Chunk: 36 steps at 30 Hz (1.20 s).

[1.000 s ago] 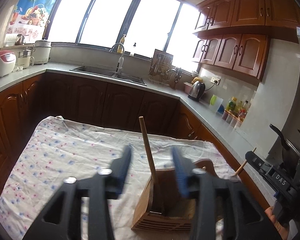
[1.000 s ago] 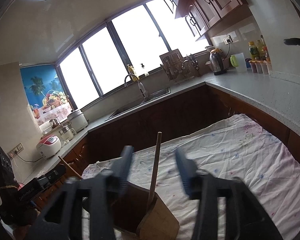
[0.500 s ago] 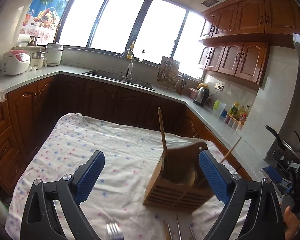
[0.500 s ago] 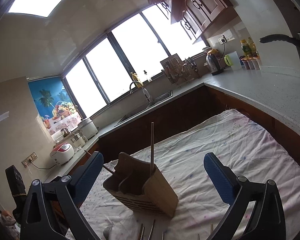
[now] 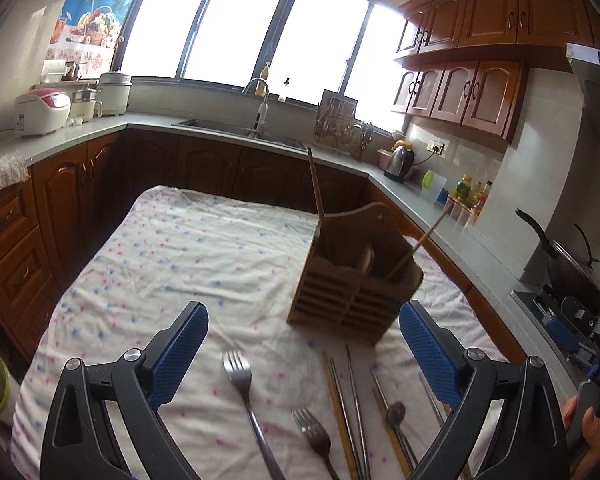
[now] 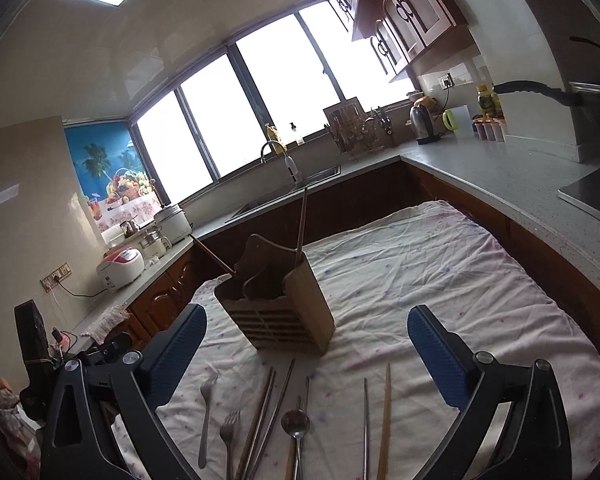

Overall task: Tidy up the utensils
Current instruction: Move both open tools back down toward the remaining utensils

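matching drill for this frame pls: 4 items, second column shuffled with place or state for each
Items:
1. wooden holder
2. two forks
3. left gripper
4. kettle

Places or states:
A. on the counter by the wall socket
B. lying flat on the cloth, in front of the holder
C. jaws wide open, nothing between the pads
D. upright on the cloth, sticks poking out of it

Pairs: 1-D, 2-B, 3-C, 4-A

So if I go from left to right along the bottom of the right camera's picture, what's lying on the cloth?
Longer fork → shorter fork → bundle of chopsticks → spoon → metal chopstick → wooden chopstick.
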Each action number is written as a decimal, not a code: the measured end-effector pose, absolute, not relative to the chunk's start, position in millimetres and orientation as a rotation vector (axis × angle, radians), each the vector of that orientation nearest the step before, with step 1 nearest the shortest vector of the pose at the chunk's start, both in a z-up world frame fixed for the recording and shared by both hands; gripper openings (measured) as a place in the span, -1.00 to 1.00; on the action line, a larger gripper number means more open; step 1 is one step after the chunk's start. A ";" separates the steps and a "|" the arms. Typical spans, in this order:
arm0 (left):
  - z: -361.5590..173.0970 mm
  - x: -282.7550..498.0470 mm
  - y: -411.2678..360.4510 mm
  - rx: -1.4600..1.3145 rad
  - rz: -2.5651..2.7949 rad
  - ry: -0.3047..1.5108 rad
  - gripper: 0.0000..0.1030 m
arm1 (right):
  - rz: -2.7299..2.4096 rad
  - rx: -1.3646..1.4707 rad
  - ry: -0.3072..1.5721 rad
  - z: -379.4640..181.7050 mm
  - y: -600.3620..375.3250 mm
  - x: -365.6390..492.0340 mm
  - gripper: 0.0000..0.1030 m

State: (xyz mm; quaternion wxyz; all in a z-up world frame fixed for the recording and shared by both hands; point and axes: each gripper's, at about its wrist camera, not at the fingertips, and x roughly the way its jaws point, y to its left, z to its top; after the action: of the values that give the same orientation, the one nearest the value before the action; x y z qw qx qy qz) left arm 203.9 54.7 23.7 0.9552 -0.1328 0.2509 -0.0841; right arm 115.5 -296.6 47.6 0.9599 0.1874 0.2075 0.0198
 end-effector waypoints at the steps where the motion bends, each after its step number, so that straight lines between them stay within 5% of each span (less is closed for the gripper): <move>1: 22.0 197.3 54.8 -0.276 -0.173 0.520 0.89 | 0.033 0.371 0.426 46.0 -296.2 111.3 0.97; 33: 17.8 196.6 2.4 -0.185 -0.204 0.668 0.85 | -0.011 0.313 0.598 -6.1 -306.2 97.1 0.95; 36: 16.6 207.2 -6.1 -0.154 -0.221 0.683 0.71 | -0.002 0.321 0.607 -7.3 -310.4 106.2 0.89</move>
State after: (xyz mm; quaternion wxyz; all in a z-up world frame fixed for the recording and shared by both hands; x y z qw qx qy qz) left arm 207.2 -6.1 16.6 0.9333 -0.0753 0.3340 -0.1082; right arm 106.2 -310.4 -7.3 0.9417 0.1573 0.2975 -0.0008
